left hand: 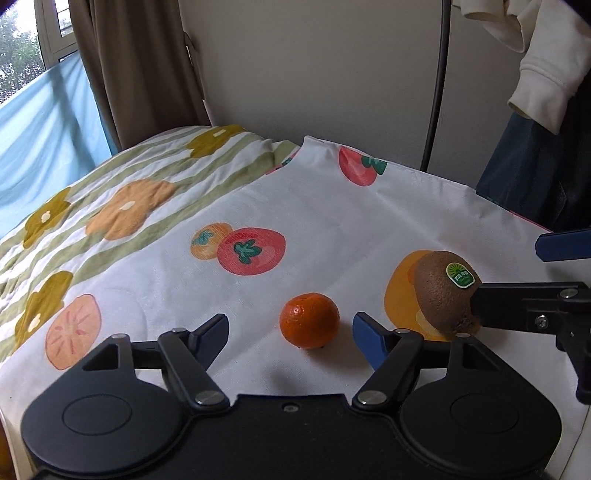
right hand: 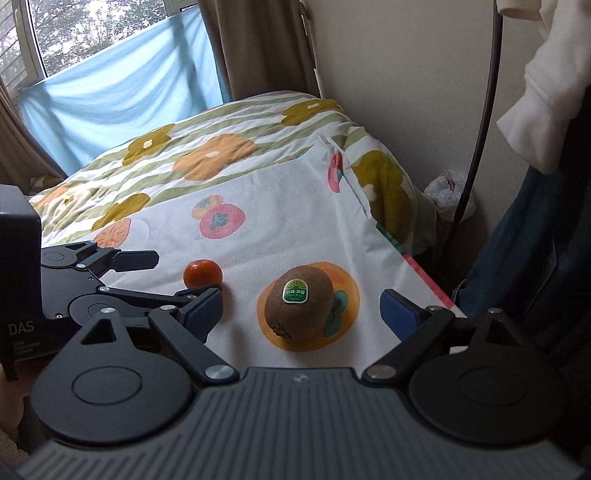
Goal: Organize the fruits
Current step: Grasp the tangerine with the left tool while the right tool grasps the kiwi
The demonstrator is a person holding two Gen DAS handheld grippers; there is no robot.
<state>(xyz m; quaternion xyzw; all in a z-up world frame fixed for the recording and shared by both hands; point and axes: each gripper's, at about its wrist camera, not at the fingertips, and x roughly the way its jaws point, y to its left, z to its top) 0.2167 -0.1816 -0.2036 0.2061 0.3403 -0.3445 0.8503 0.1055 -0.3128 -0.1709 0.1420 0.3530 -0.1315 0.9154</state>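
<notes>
On a white cloth (left hand: pixel 314 206) printed with fruit and spread over a flowered quilt (left hand: pixel 110 206), a small mandarin (left hand: pixel 309 320) and a brown kiwi (left hand: pixel 445 293) with a green sticker lie near each other.

The left wrist view shows the mandarin straight ahead, lying between the blue pads of the left gripper (left hand: pixel 290 334) with bare cloth on either side of it. It also shows the right gripper's near finger (left hand: pixel 524 302) reaching in from the right and overlapping the kiwi's edge; whether it touches the fruit I cannot tell.

The right wrist view shows more: the kiwi (right hand: pixel 298 302) sits on a printed orange circle, centred between the fingers of the right gripper (right hand: pixel 306 312), well clear of both pads. From here the left gripper (right hand: pixel 177 275) comes in from the left, its fingers on either side of the mandarin (right hand: pixel 202 273), the nearer one crossing the fruit's lower edge. This view also takes in the cloth's right edge, a crumpled plastic bag (right hand: pixel 448 195) on the floor and the window (right hand: pixel 85 33).

Both grippers stand open and hold nothing, the right one wider than the left.
</notes>
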